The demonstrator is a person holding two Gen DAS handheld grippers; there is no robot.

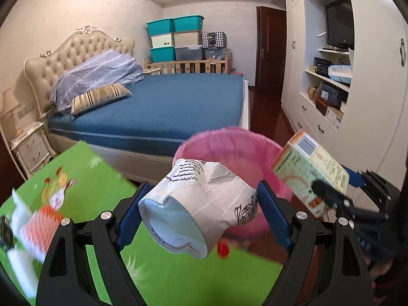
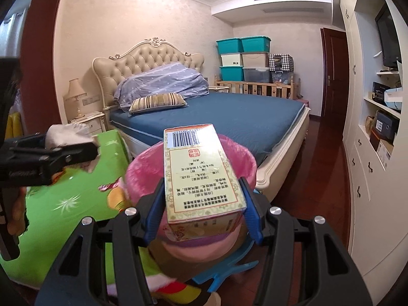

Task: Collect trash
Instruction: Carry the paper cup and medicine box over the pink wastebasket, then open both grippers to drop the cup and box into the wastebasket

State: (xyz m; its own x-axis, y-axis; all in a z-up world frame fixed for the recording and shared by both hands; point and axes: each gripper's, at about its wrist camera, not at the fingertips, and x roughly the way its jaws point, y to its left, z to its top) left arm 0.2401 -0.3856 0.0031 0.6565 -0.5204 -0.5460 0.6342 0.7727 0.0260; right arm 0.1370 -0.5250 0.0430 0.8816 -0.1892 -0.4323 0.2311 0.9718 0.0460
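Note:
My left gripper (image 1: 201,204) is shut on a crushed white paper cup (image 1: 201,204) and holds it just in front of a bin lined with a pink bag (image 1: 229,148). My right gripper (image 2: 202,204) is shut on a cream and orange carton box (image 2: 199,168) with a barcode, held over the near rim of the pink bin (image 2: 142,168). The box (image 1: 308,168) and the right gripper (image 1: 331,199) show at the right of the left wrist view. The left gripper (image 2: 84,150) with the cup (image 2: 66,132) shows at the left of the right wrist view.
A green patterned mat (image 1: 84,178) covers the surface on the left, with a white and orange object (image 1: 35,229) on it. A bed with a blue sheet (image 2: 242,119) stands behind the bin. White cabinets (image 2: 367,168) line the right. A blue plastic piece (image 2: 229,270) lies under the bin on the red wood floor.

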